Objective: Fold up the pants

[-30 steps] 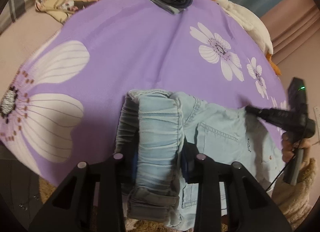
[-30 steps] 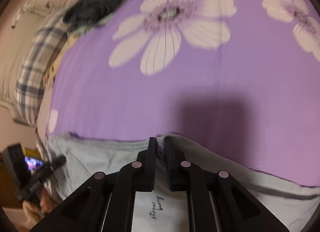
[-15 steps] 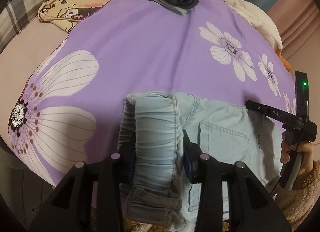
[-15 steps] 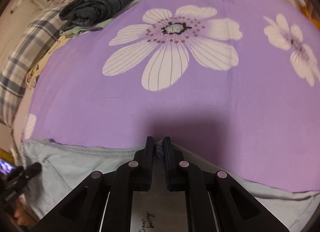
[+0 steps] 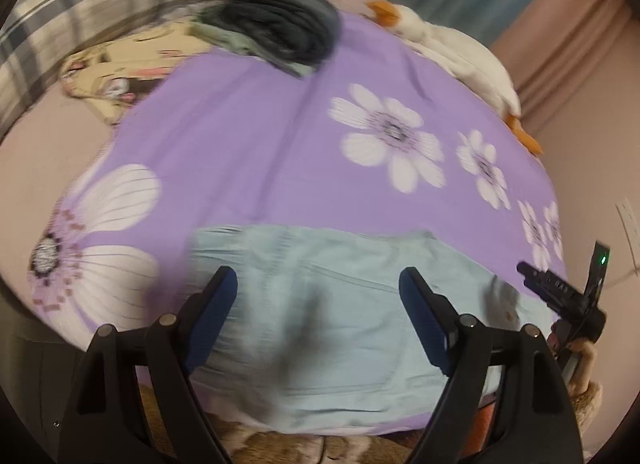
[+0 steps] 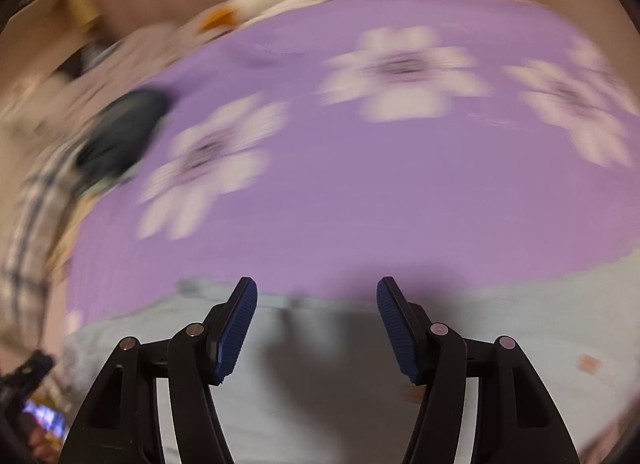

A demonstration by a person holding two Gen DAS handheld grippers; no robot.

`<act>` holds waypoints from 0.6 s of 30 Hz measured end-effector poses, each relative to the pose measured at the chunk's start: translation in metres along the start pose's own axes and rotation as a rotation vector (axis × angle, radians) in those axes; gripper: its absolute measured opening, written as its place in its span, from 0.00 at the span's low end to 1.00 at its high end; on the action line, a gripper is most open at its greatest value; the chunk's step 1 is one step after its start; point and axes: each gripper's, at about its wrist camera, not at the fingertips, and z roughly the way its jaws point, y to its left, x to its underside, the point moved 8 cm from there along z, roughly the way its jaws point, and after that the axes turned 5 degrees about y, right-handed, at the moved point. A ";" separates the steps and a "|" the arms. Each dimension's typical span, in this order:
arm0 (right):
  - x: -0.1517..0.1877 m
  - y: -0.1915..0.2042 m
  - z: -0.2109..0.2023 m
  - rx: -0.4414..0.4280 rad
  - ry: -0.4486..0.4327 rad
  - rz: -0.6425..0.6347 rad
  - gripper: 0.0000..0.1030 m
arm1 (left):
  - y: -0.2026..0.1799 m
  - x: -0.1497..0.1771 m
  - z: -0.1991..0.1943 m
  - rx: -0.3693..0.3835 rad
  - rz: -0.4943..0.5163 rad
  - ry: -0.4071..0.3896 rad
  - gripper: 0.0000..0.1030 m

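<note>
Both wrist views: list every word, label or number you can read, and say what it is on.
None can be read for certain.
Right gripper, left wrist view: pale lettering on its black body, too blurred to read.
Light blue pants: no print legible; both views are smeared by motion.
Purple flowered bedspread: flowers only, no text.
Small lit screen at the lower left edge of the right wrist view: too blurred to read.

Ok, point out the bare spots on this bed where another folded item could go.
The widest free patch is the purple sheet between the light blue pants near the front edge and the dark folded pile at the back. The far end is crowded: that pile, a patterned cloth and a plush duck.
</note>
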 end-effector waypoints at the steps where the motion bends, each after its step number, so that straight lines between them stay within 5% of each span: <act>1: 0.004 -0.016 -0.004 0.039 -0.009 0.025 0.60 | -0.011 0.001 0.004 0.018 0.018 0.009 0.81; 4: 0.023 -0.075 -0.019 0.173 -0.013 0.119 0.60 | -0.037 0.004 0.018 0.042 0.070 0.042 0.80; 12: 0.067 -0.172 -0.036 0.352 -0.010 0.298 0.60 | -0.076 0.043 0.079 0.073 0.105 0.221 0.74; 18: 0.076 -0.216 -0.043 0.370 -0.029 0.381 0.60 | -0.068 0.065 0.098 0.007 0.122 0.251 0.69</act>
